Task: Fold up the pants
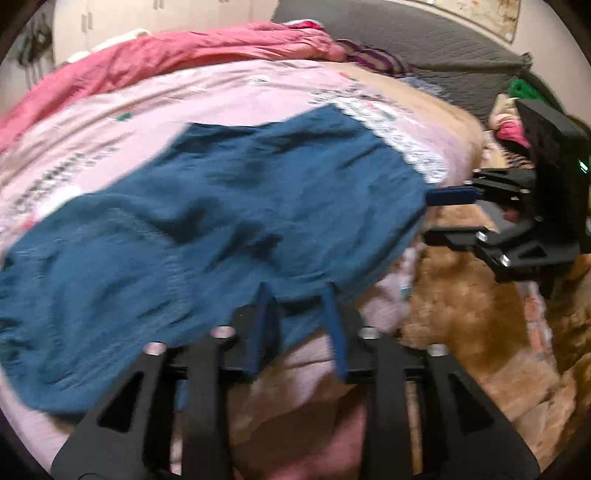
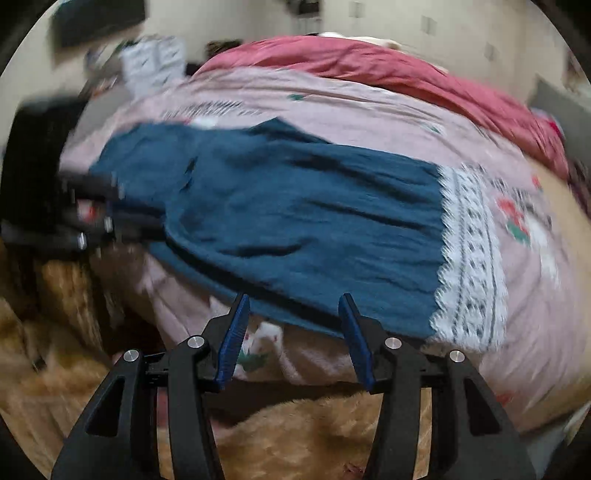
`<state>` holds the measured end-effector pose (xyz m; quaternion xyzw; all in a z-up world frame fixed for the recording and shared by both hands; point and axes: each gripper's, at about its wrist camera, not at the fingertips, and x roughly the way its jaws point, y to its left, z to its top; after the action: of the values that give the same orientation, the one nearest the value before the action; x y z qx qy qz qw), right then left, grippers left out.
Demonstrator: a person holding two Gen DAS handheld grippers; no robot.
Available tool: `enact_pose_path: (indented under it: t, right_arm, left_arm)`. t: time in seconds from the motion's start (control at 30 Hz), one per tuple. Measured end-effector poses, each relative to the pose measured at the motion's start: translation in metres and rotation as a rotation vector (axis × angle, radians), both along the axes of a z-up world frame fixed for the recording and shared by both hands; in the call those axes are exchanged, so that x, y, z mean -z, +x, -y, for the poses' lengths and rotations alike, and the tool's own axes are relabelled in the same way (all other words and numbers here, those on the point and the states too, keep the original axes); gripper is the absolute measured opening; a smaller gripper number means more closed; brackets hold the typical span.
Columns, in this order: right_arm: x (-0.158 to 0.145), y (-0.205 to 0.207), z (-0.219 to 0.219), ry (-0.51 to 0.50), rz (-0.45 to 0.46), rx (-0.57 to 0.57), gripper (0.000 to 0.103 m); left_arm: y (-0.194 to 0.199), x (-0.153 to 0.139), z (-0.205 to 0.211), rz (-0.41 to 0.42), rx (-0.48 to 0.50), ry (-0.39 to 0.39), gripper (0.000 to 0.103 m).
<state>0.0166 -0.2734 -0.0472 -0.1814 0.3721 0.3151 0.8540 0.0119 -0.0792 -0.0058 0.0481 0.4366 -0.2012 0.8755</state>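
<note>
Teal blue pants [image 1: 240, 206] lie spread and wrinkled on a pink patterned bedspread [image 1: 221, 92]. In the left wrist view my left gripper [image 1: 297, 295] is open at the pants' near edge, with its blue pads apart and the cloth edge just at their tips. My right gripper [image 1: 426, 216] shows at the right, open, beside the pants' right end. In the right wrist view the pants [image 2: 295, 214] stretch across the middle and my right gripper [image 2: 294, 301] stands open just short of their near hem, holding nothing. The left gripper [image 2: 122, 206] is a dark blur at the pants' left end.
A red-pink quilt [image 1: 184, 55] is bunched along the far side of the bed. A white lace band [image 2: 469, 258] of the bedspread lies beside the pants' end. A brown fluffy blanket [image 1: 461, 314] hangs over the near edge. Cabinets [image 2: 369, 18] and a grey headboard [image 1: 443, 48] stand behind.
</note>
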Motion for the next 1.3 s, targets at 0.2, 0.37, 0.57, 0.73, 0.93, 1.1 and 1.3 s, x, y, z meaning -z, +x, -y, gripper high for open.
enact_pose_path:
  t: [0.2,0.37,0.57,0.73,0.93,1.1,1.3]
  right_arm:
    - [0.016,0.007,-0.028,-0.15,0.079,-0.058,0.036]
    - [0.017,0.013,-0.022,-0.134,0.016,-0.119,0.004]
    - [0.031,0.018,-0.013,-0.122,-0.082,-0.111,0.008]
    - [0.004,0.017,0.01,0.046,-0.128,-0.07,0.04]
    - [-0.021,0.037,0.034,0.198,-0.084,0.05,0.055]
    - [-0.008,0.066,0.033,0.211,-0.115,0.146,0.055]
    - [0.016,0.085,0.029,0.204,-0.161,0.203,0.067]
  left_arm:
    - [0.005,-0.002,-0.032,-0.014,-0.119,0.0,0.034]
    - [0.005,0.013,-0.045,-0.095,-0.122,0.006,0.0]
    - [0.011,0.02,-0.066,-0.15,-0.164,-0.099,0.0]
    - [-0.007,-0.011,-0.087,-0.067,-0.224,-0.152,0.023]
    - [-0.022,-0.049,-0.137,0.078,-0.491,-0.061,0.052]
    - [-0.008,-0.03,-0.172,-0.004,-0.635,-0.108,0.058]
    - [0.007,-0.014,-0.163,0.003,-0.655,-0.086,0.031]
